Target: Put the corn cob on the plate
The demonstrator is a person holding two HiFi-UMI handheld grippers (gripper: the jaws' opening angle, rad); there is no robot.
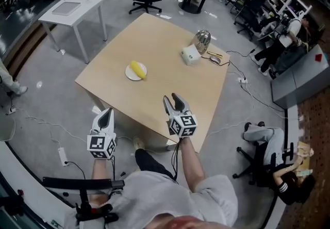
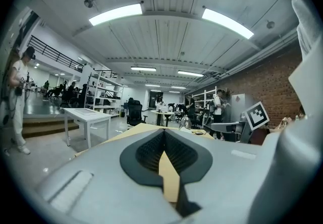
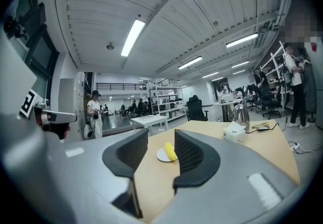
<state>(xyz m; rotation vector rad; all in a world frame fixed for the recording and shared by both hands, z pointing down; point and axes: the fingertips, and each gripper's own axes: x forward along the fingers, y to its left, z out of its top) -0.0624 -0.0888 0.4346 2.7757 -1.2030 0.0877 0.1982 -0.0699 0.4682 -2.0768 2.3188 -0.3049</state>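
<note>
Lying on the white plate [image 1: 128,72], the corn cob [image 1: 137,69] sits well ahead of the right gripper [image 1: 171,100], framed between its spread, empty jaws. That gripper hovers over the near edge of the tabletop [image 1: 170,52]. Left of it, the left gripper [image 1: 108,112] hangs off the tabletop, its jaws pressed together on nothing.

Matt wood tabletop [image 1: 165,88], shiny metal kettle [image 1: 202,41], smooth white plate [image 1: 129,74], ribbed black tool pads [image 3: 191,153]
</note>
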